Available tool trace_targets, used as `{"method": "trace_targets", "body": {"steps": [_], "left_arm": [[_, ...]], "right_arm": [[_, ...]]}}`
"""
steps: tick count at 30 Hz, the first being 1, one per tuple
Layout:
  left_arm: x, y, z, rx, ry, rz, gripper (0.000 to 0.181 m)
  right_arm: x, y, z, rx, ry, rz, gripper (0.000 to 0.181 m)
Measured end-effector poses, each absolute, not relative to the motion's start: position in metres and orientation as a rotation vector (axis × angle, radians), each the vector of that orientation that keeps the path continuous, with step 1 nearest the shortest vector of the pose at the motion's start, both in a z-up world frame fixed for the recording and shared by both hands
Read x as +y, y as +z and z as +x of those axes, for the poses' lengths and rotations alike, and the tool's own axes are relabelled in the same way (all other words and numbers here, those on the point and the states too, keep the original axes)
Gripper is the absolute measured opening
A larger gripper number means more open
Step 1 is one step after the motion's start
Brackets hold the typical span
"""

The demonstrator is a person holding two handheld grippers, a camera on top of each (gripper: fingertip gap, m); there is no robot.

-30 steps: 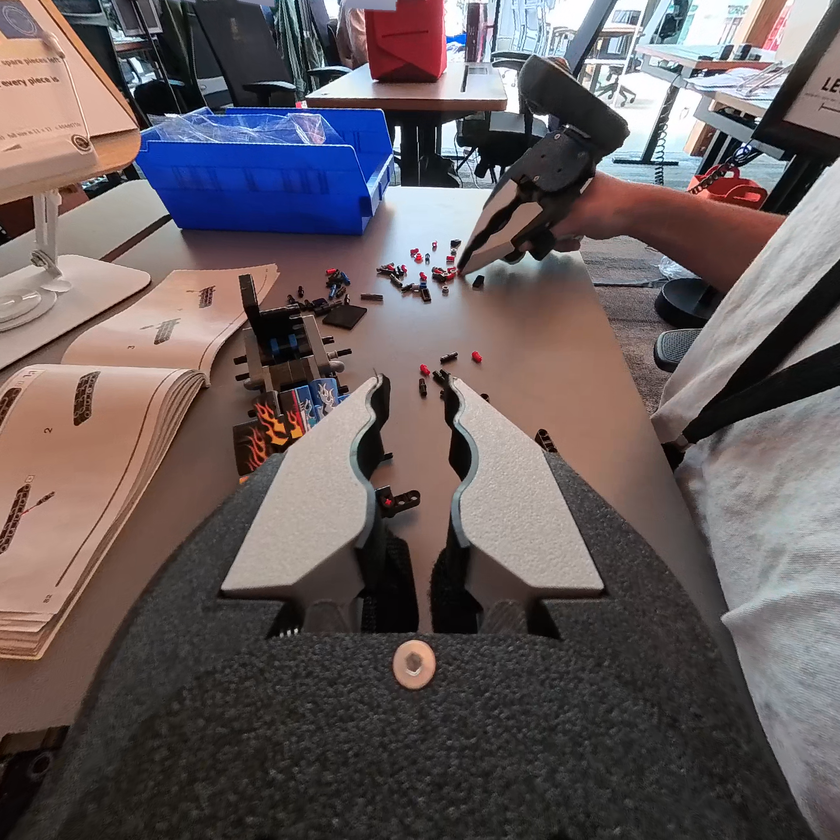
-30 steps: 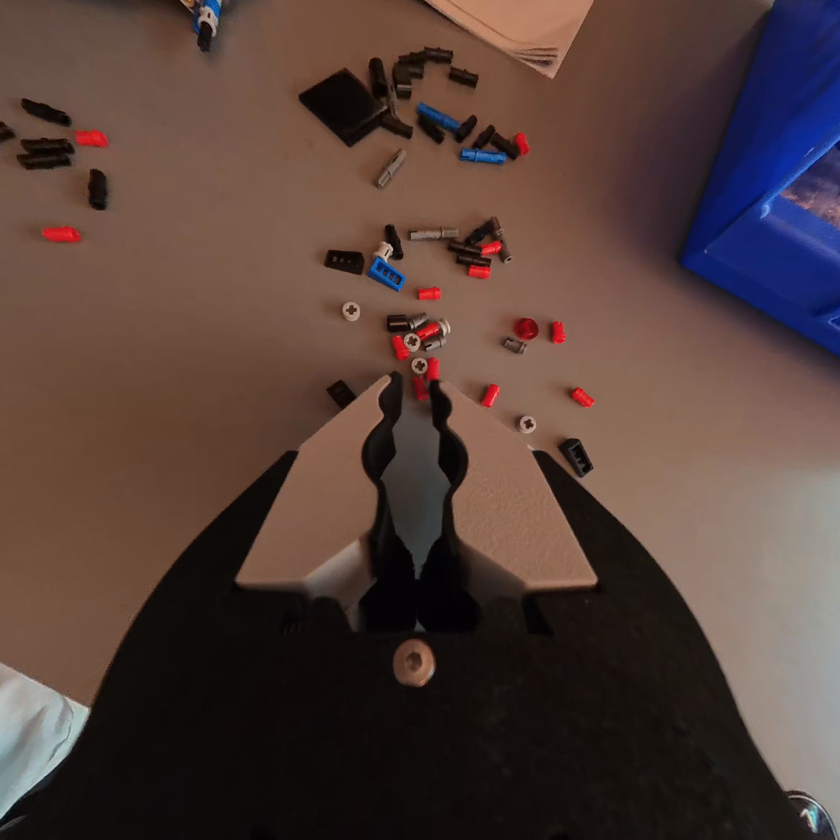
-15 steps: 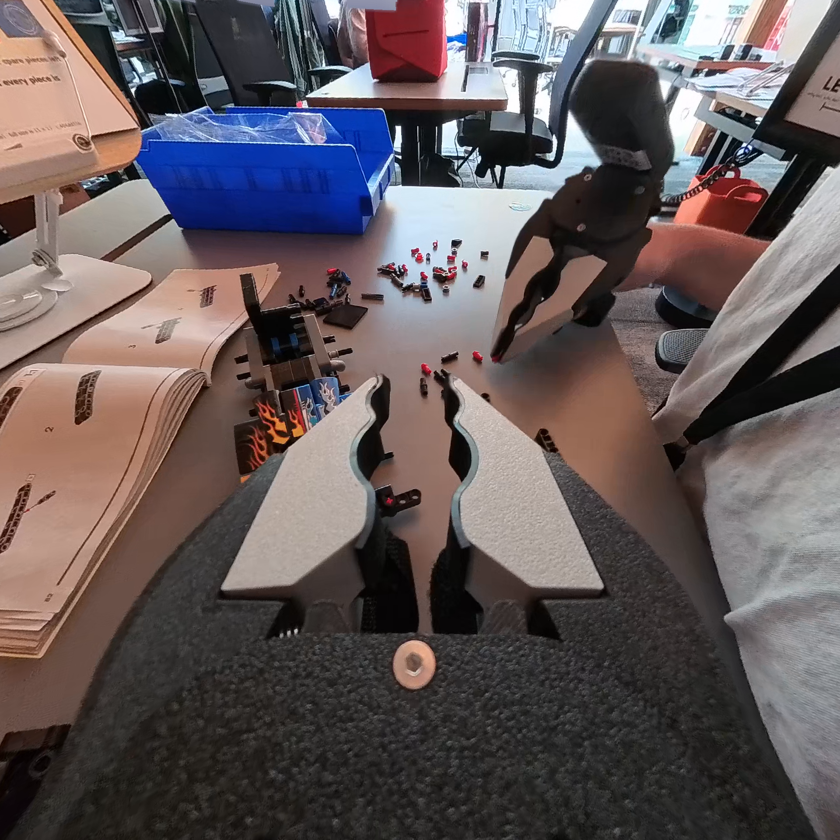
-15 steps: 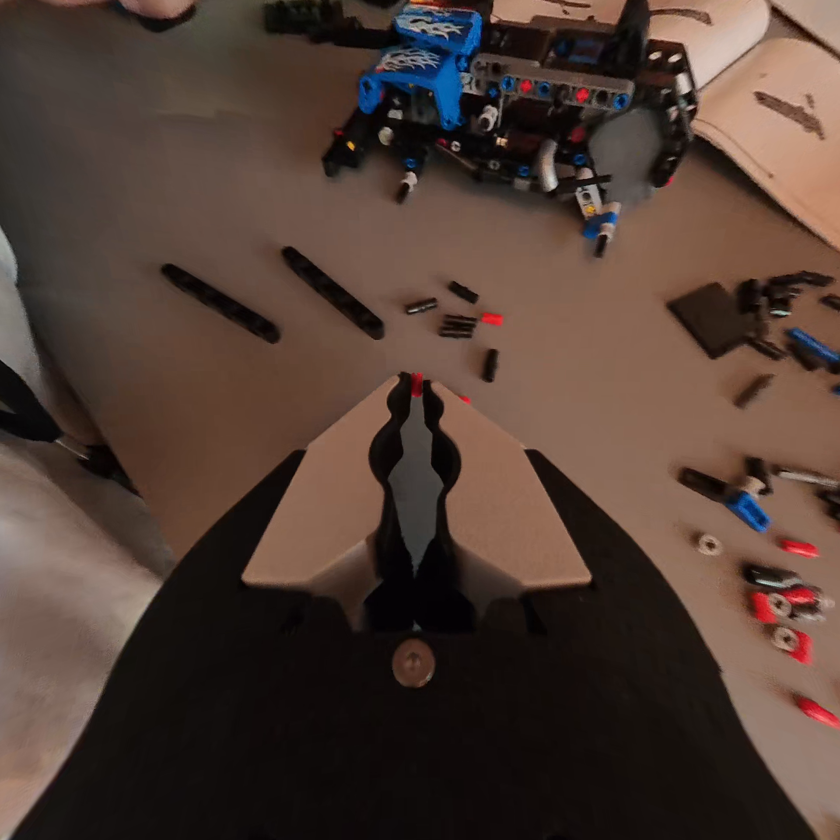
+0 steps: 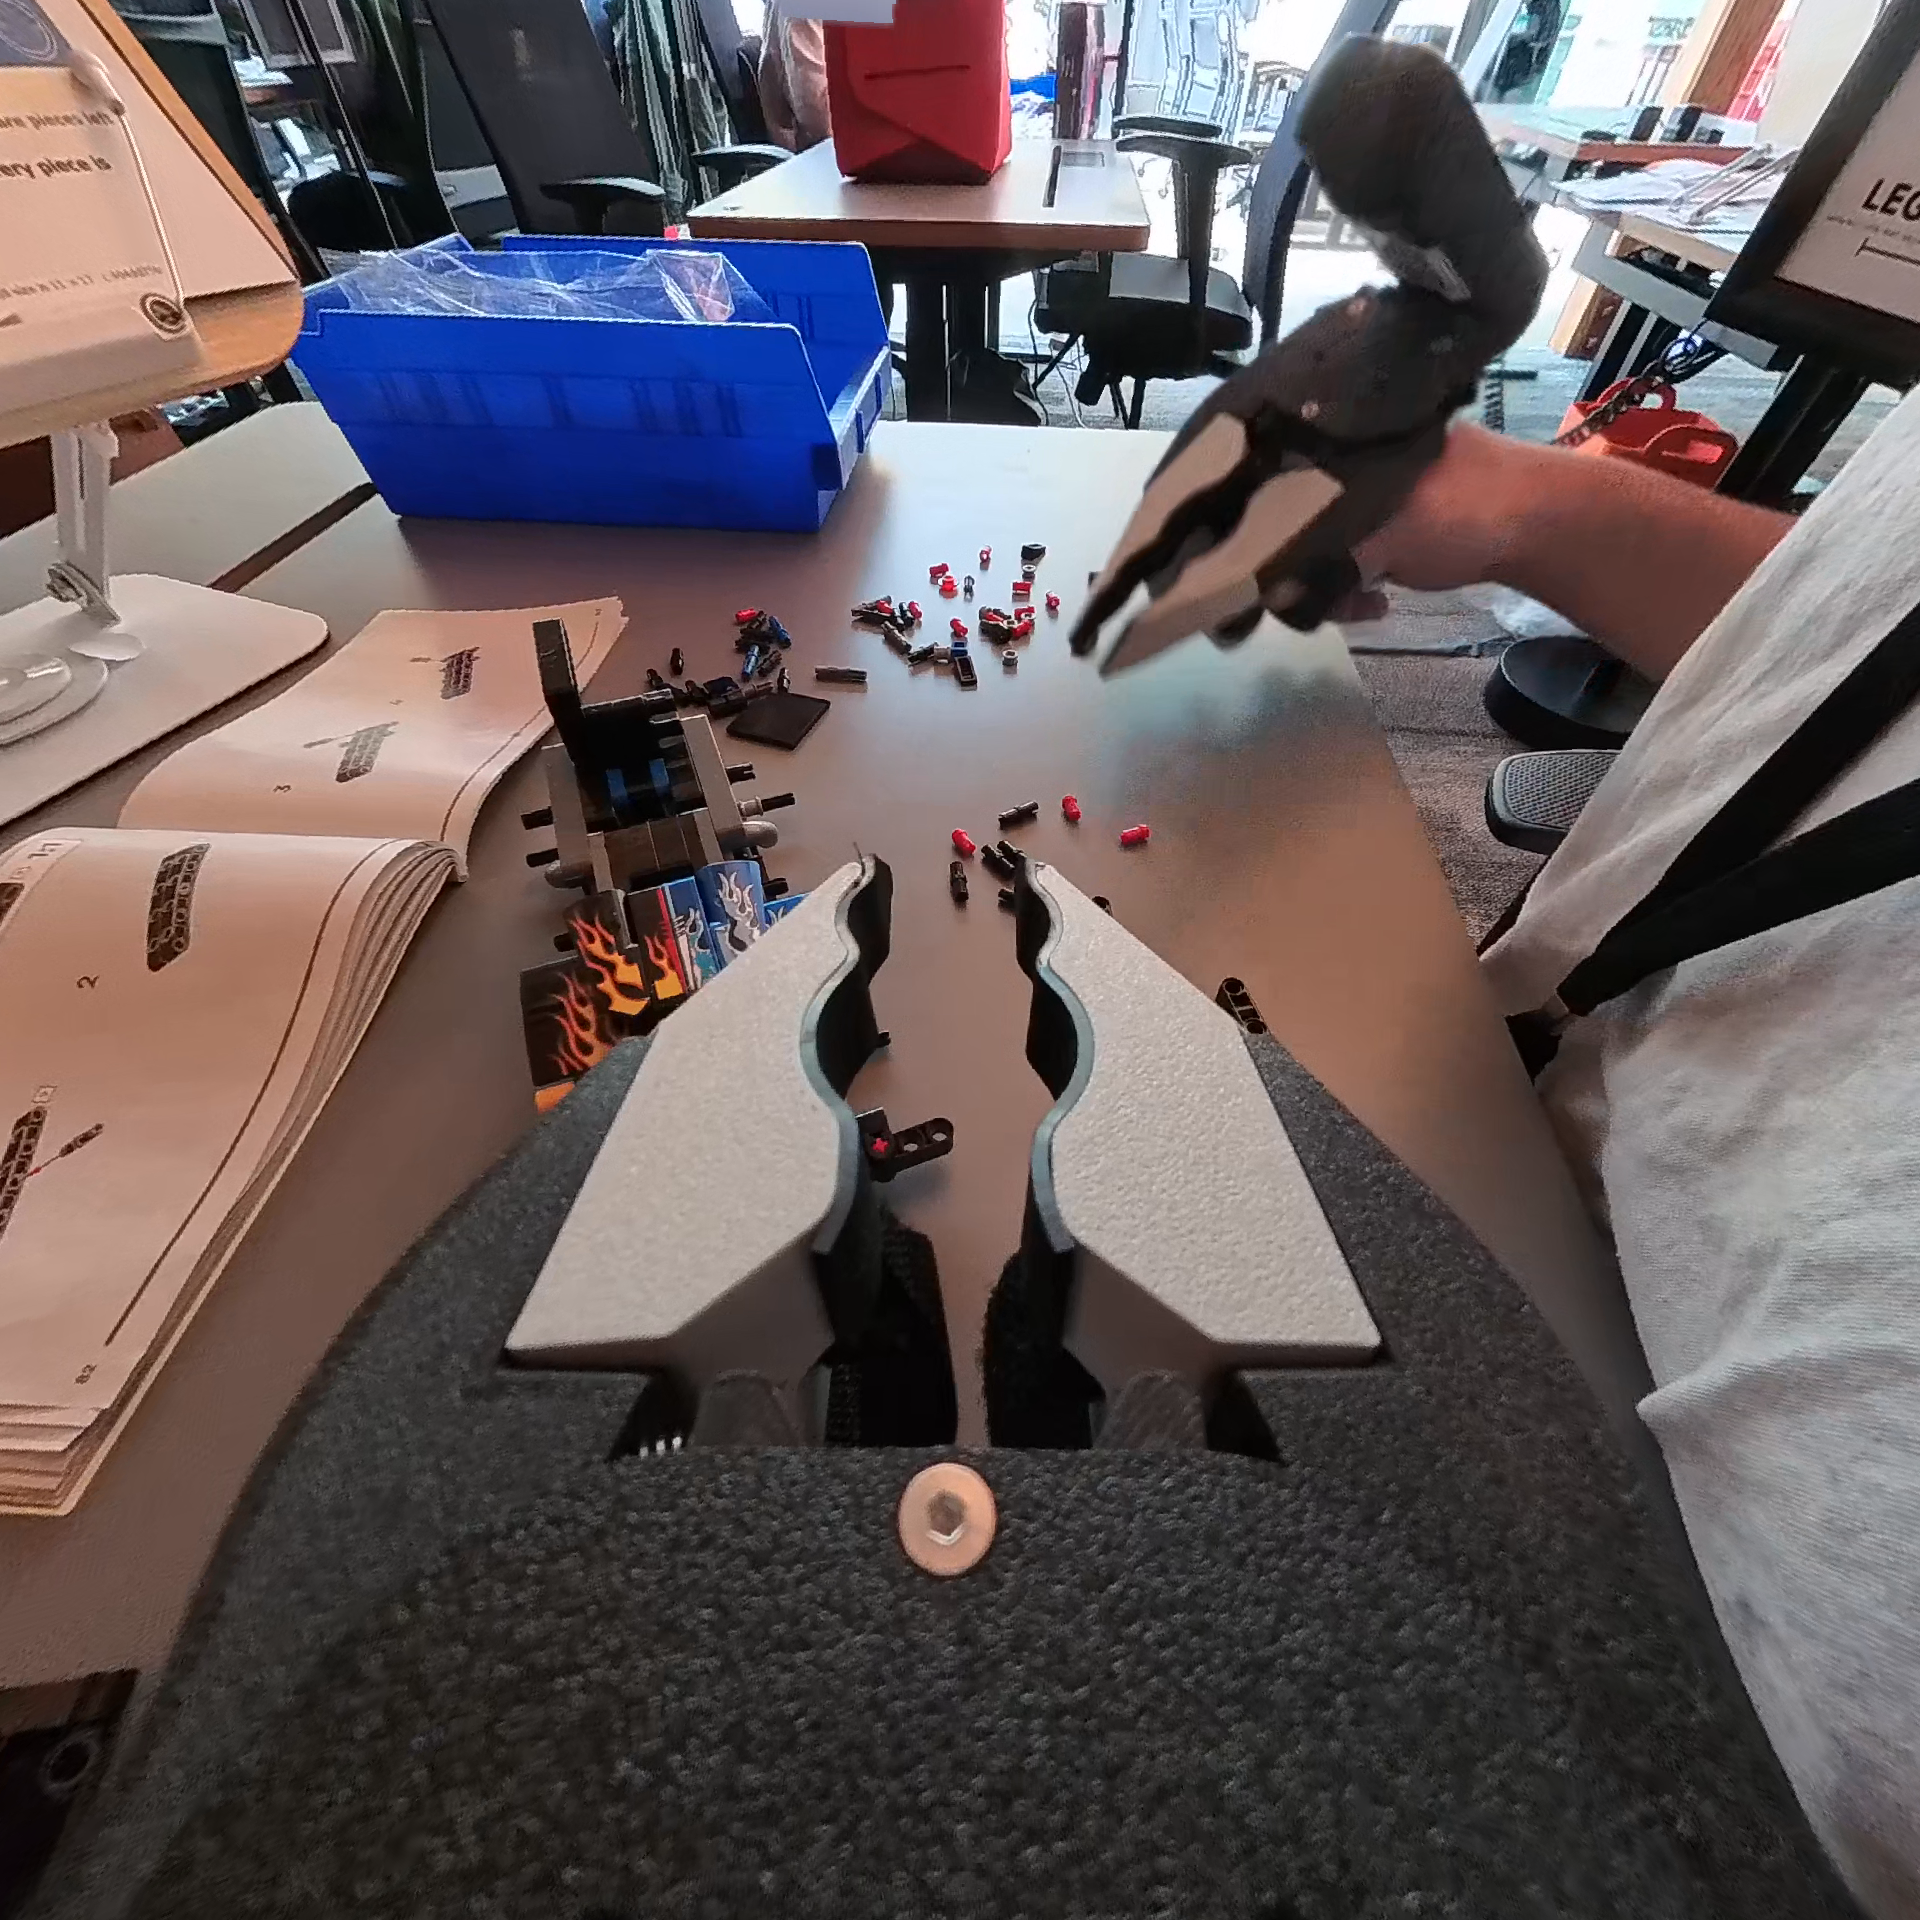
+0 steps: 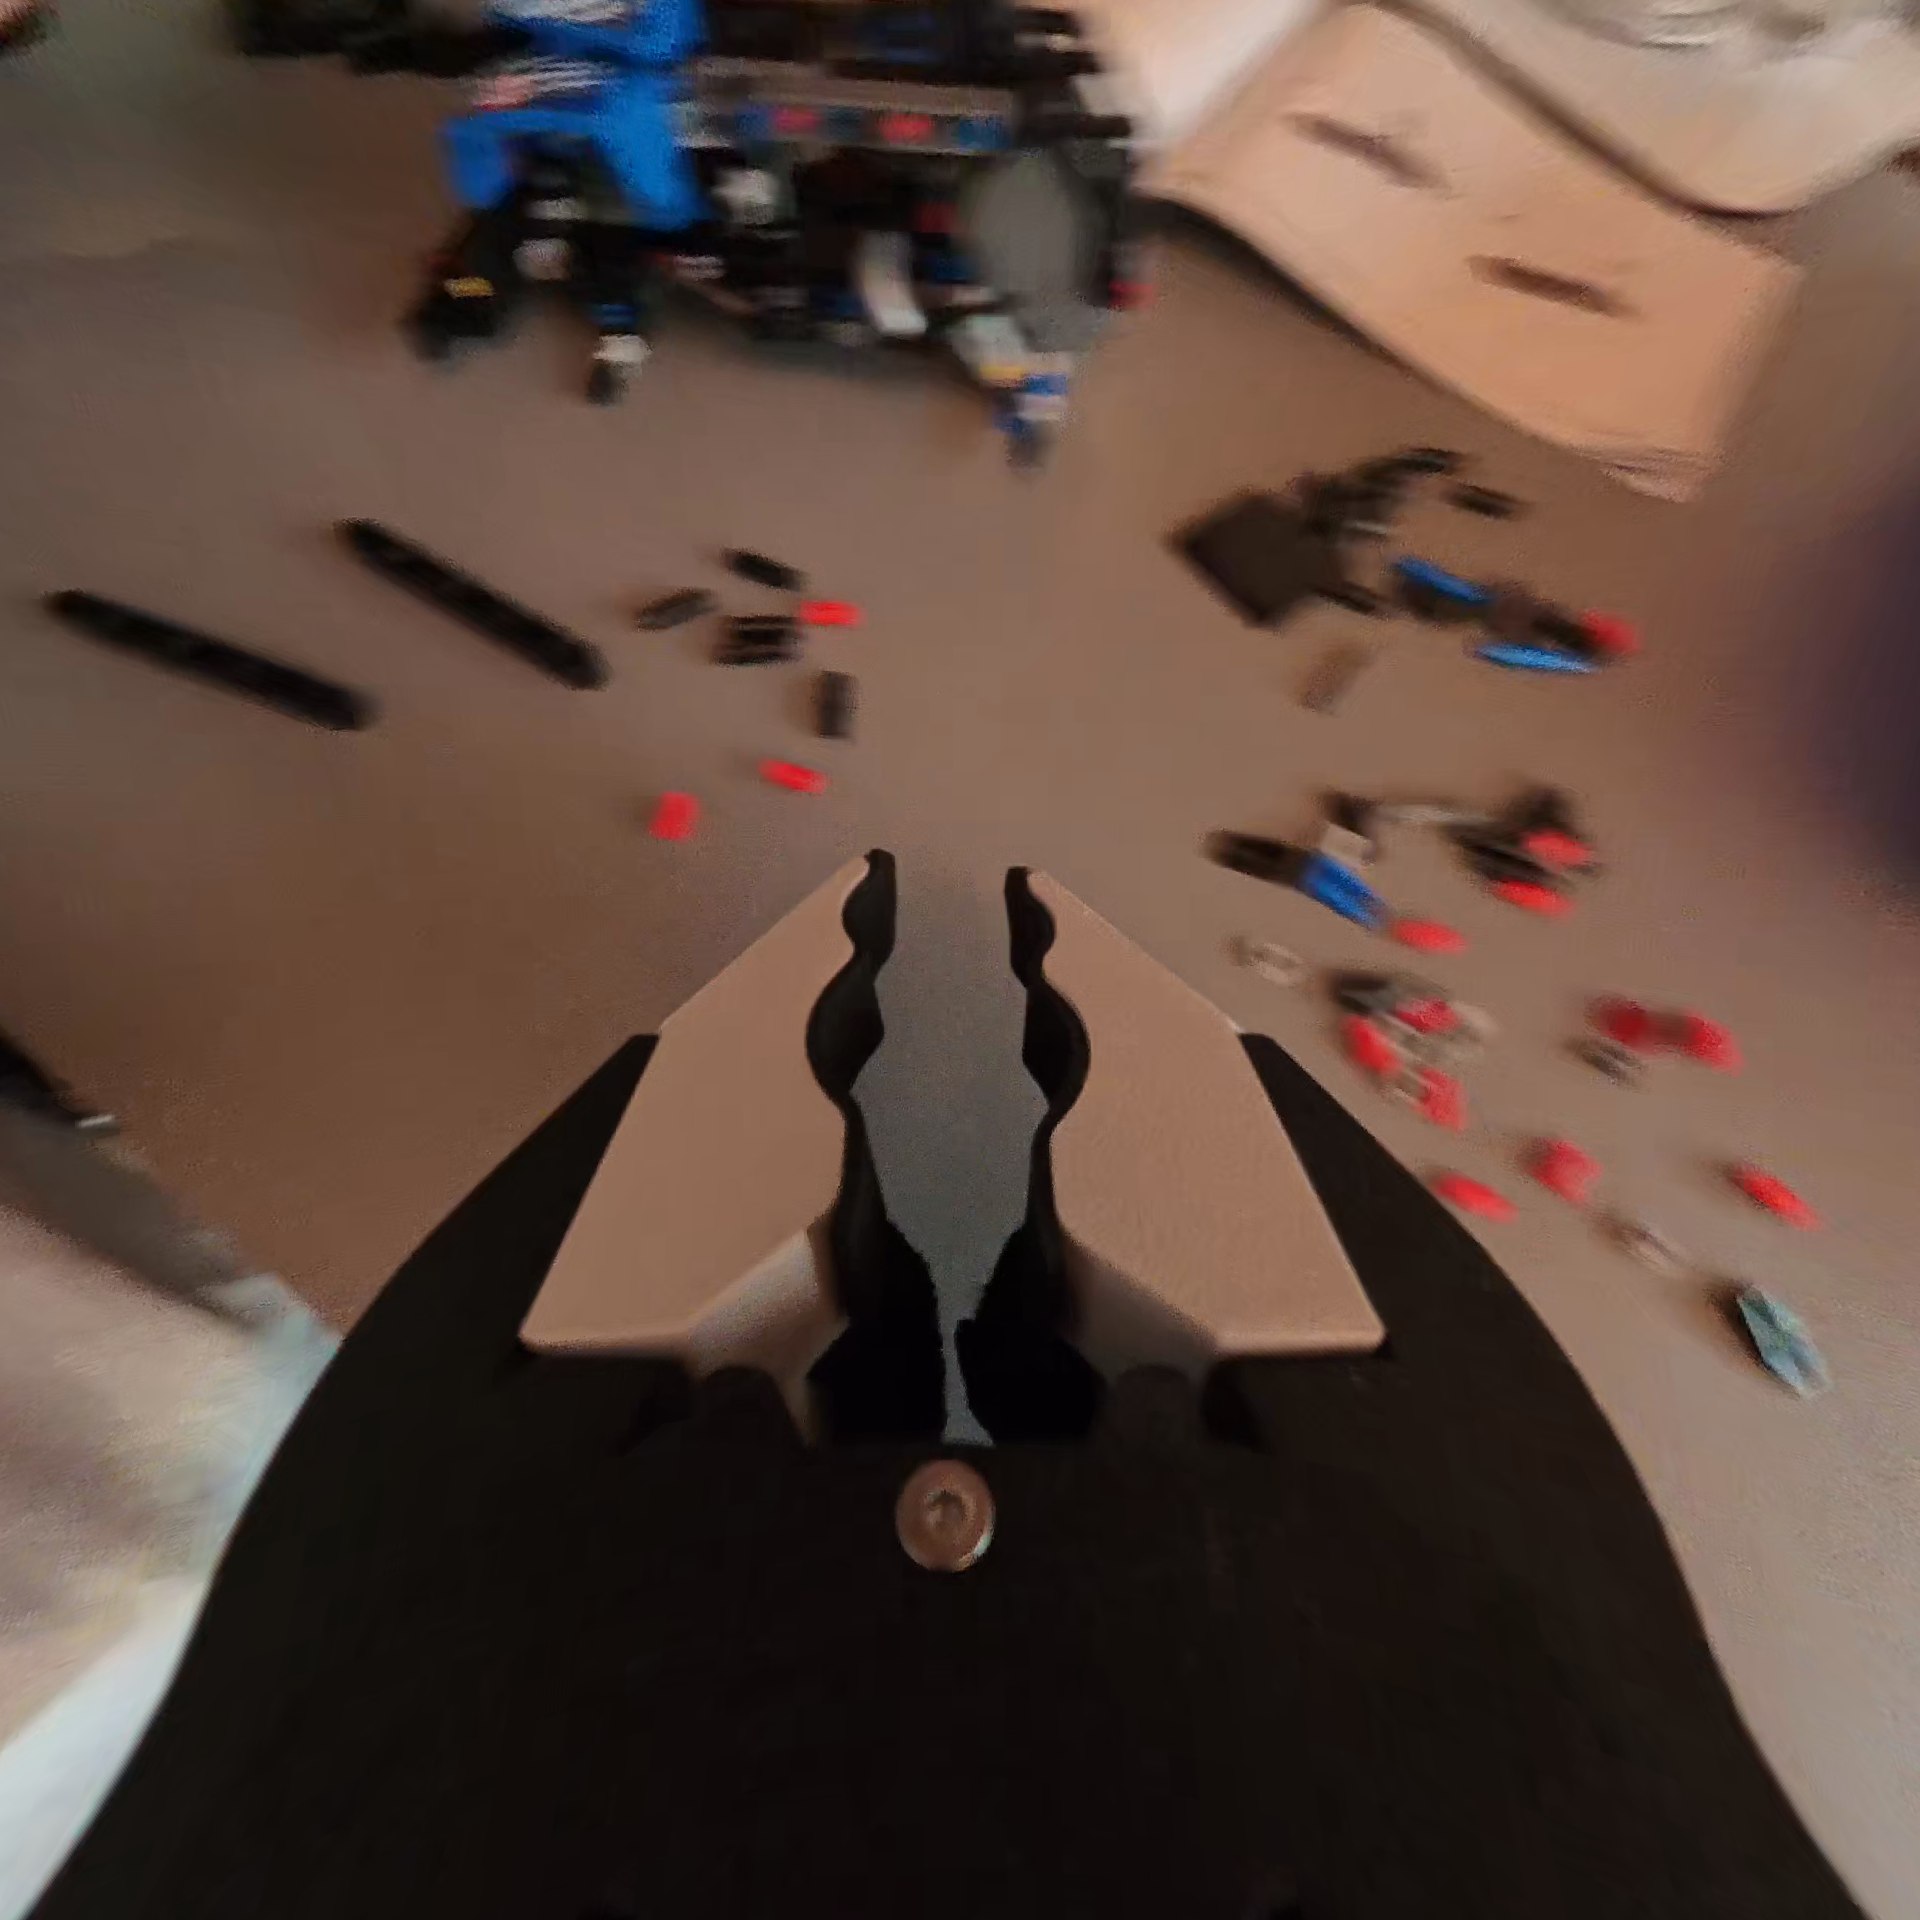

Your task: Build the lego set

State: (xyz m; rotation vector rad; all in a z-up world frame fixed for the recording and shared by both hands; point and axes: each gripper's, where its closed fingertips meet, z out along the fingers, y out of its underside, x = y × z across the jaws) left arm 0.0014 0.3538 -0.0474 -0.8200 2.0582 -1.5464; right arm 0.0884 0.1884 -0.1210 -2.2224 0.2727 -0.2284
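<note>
Currently both grippers are released, nothing gripped. Left gripper [image 5: 951, 883] sits low over the worktop [image 5: 1195, 748]; a small black connector [image 5: 912, 1141] lies between its fingers. Right gripper [image 6: 943, 868] hovers above scattered red and black pins [image 5: 977, 623]. Half-built lego model [image 5: 649, 821] stands beside the open instruction booklet [image 5: 208, 987].

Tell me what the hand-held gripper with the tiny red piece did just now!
The right hand-held gripper carried a red pin from the far pile, opened and let it go; the pin now lies with the near pieces. The gripper has lifted away, empty. The left hand-held gripper, car model and booklet stayed put.
</note>
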Motion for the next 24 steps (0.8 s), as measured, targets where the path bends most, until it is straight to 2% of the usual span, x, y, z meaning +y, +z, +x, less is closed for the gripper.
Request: {"method": "trace_targets", "body": {"steps": [1, 5, 11, 19, 24], "left_arm": [[0.354, -0.047, 0.001, 2.058, -1.546, -0.819, 0.022], [0.353, -0.046, 0.000, 2.056, -1.549, -0.812, 0.022], [0.353, -0.046, 0.000, 2.060, -1.527, -0.802, 0.022], [0.351, -0.046, -0.002, 2.074, -1.537, -0.797, 0.022], [0.350, -0.046, -0.002, 2.072, -1.529, -0.787, 0.022]], "right_arm": [[0.172, -0.116, 0.107, 0.354, -0.295, -2.203, 0.020], [0.118, -0.131, 0.163, 0.613, -0.467, -2.216, 0.022], [0.107, -0.139, 0.178, 0.657, -0.507, -2.220, 0.023], [0.108, -0.142, 0.171, 0.636, -0.453, -2.239, 0.009], [0.174, -0.114, 0.109, 0.351, -0.250, -2.153, 0.009]]}}
